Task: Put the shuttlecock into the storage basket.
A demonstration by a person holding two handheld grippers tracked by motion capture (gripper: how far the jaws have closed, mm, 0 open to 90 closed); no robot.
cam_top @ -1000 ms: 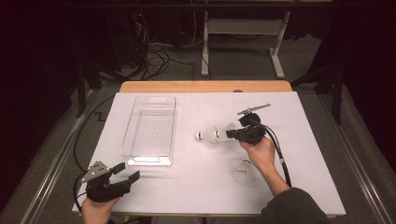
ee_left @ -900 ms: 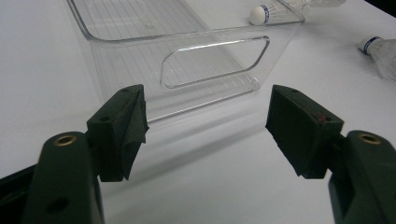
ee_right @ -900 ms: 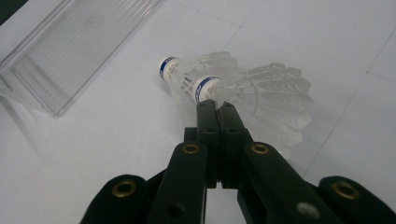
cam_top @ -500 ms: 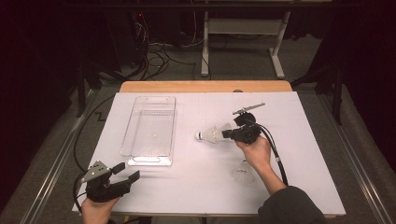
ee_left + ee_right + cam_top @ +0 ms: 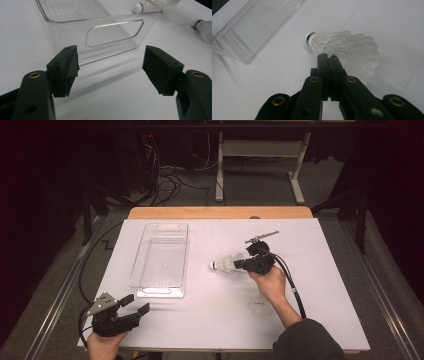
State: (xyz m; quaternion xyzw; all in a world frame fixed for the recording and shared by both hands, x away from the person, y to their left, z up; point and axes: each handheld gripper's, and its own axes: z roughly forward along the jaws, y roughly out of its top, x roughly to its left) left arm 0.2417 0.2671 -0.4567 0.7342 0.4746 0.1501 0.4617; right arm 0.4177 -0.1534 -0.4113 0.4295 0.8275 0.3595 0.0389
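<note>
My right gripper (image 5: 240, 265) (image 5: 328, 58) is shut on the feather skirt of a white shuttlecock (image 5: 223, 265) (image 5: 347, 48), right of the table's middle. Its cork tip points left toward a clear plastic bin (image 5: 145, 292) (image 5: 249, 32). A second shuttlecock (image 5: 260, 307) (image 5: 203, 28) lies on the white table by the right forearm. My left gripper (image 5: 135, 306) (image 5: 111, 67) rests at the near left corner. It is open with nothing between its pads and faces the bin's handle end (image 5: 115, 32). The held shuttlecock (image 5: 143, 6) shows beyond the bin.
The bin is empty and stands lengthwise on the left half of the white sheet (image 5: 325, 270). Black cables trail from both grippers, the right one (image 5: 292, 285) across the sheet. A wooden table edge (image 5: 220, 212) runs along the far side.
The right hand has shifted slightly, still gripping the shuttlecock. The left gripper has stayed still.
</note>
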